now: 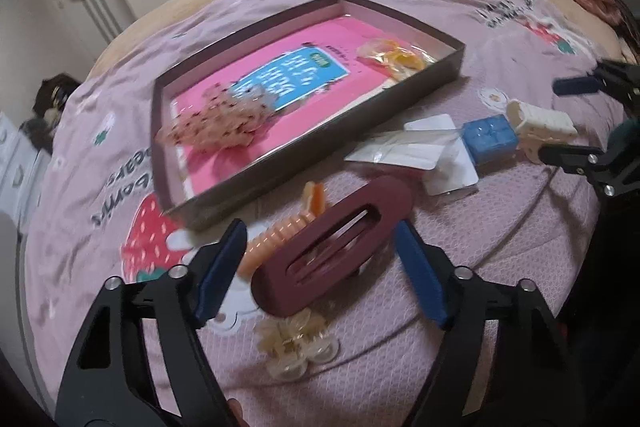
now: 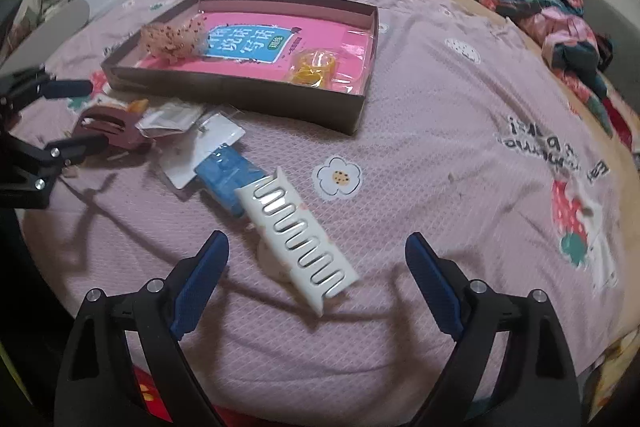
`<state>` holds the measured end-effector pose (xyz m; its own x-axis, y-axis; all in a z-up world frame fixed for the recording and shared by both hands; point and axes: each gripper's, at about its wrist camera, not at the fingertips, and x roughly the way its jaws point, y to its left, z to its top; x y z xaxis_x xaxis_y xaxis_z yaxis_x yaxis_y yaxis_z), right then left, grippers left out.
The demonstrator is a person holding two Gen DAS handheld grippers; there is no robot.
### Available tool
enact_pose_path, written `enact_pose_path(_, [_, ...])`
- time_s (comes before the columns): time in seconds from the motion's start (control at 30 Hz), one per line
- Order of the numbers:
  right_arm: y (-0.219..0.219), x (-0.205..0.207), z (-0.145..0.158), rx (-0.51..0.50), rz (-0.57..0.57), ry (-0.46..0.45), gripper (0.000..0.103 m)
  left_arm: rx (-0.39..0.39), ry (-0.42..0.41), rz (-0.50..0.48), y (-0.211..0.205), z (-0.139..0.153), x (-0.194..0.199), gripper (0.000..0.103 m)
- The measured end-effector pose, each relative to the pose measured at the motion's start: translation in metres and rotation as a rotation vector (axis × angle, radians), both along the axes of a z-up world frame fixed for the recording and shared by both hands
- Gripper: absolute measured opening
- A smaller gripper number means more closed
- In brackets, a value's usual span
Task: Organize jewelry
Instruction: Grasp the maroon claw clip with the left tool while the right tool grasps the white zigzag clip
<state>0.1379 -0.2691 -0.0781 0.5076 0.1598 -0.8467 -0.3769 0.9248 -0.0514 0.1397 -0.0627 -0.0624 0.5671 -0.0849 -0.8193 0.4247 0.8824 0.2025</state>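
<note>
Beside the box (image 1: 256, 183), left gripper (image 1: 320, 267) spread around the maroon clip (image 1: 332, 247), apparently untouched; closing off-centre could flip it.

Maroon oblong hair clip (image 1: 332, 251) lying flat on the bedspread beside an orange comb clip (image 1: 276, 239); white claw clip (image 2: 298, 239) touching a blue clip (image 2: 228, 179); shallow box (image 2: 240, 95) holding a speckled scrunchie (image 2: 172, 37) and yellow hair ties (image 2: 314, 67).

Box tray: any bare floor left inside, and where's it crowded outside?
Inside the box, pink floor is bare between the beige scrunchie and yellow bag. Crowded along its front wall: maroon clip, blue clip, white clip.
</note>
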Motion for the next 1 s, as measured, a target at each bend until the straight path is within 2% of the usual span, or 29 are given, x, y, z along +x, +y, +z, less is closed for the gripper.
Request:
enact_pose_path(0.07, [0.000, 0.004, -0.002, 0.000, 0.004, 0.006, 0.089, -0.002, 0.024, -0.032, -0.005, -0.002, 0.002, 0.051])
enact_pose_path(0.23, [-0.003, 0.015, -0.007, 0.026, 0.003, 0.039, 0.088, 0.028, 0.034, -0.096, -0.016, -0.006, 0.005, 0.044])
enact_pose_path(0.53, [-0.008, 0.028, -0.015, 0.093, -0.002, 0.108, 0.080, 0.072, 0.060, -0.193, -0.022, -0.013, 0.006, 0.046])
enact_pose_path(0.63, [-0.007, 0.028, -0.018, 0.084, -0.001, 0.121, 0.067, 0.098, 0.063, -0.201, -0.023, -0.018, 0.006, 0.047])
enact_pose_path(0.7, [-0.005, 0.026, -0.018, 0.078, 0.008, 0.115, 0.063, 0.098, 0.097, -0.209, -0.022, -0.024, 0.006, 0.046])
enact_pose_path(0.73, [-0.004, 0.024, -0.017, 0.080, 0.017, 0.110, 0.053, 0.097, 0.098, -0.212, -0.021, -0.025, 0.005, 0.043])
enact_pose_path(0.77, [-0.004, 0.023, -0.017, 0.085, 0.022, 0.108, 0.048, 0.105, 0.090, -0.214, -0.021, -0.026, 0.004, 0.041])
enact_pose_path(0.8, [-0.004, 0.023, -0.016, 0.089, 0.029, 0.107, 0.038, 0.111, 0.080, -0.210, -0.021, -0.026, 0.004, 0.033])
enact_pose_path(0.87, [-0.003, 0.023, -0.015, 0.085, 0.026, 0.100, 0.033, 0.069, 0.098, -0.175, -0.016, -0.023, 0.009, 0.017])
enact_pose_path(0.9, [-0.004, 0.022, -0.014, 0.089, 0.025, 0.096, 0.030, 0.047, 0.107, -0.162, -0.014, -0.022, 0.012, 0.014])
enact_pose_path(1.0, [-0.009, 0.019, -0.011, 0.111, 0.011, 0.087, 0.027, -0.021, 0.122, -0.123, -0.005, -0.019, 0.018, 0.013])
